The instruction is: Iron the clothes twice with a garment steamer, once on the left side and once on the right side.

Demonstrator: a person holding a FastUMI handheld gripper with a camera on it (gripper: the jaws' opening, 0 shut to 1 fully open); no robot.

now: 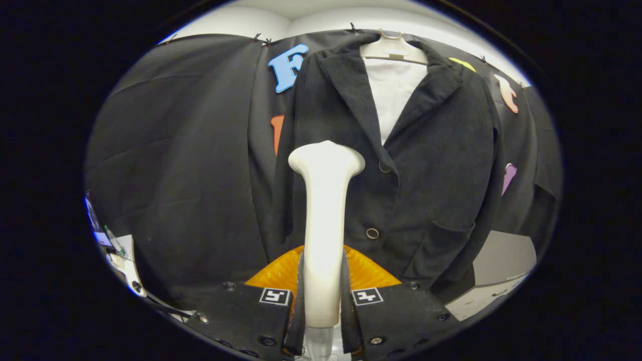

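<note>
Gripper (323, 296) clamps steamer (325, 210) — before hanging jacket (431, 165).

No readable text, brand or number anywhere (square coded markers (275, 296) on gripper (323, 301) carry patterns only).

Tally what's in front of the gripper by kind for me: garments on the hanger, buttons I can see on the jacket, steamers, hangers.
Garments: 2, dark jacket over white shirt
Jacket buttons: 2, upper button and lower button
Steamers: 1, white steamer, clamped in the gripper
Hangers: 1, white hanger
Total: 6
</note>
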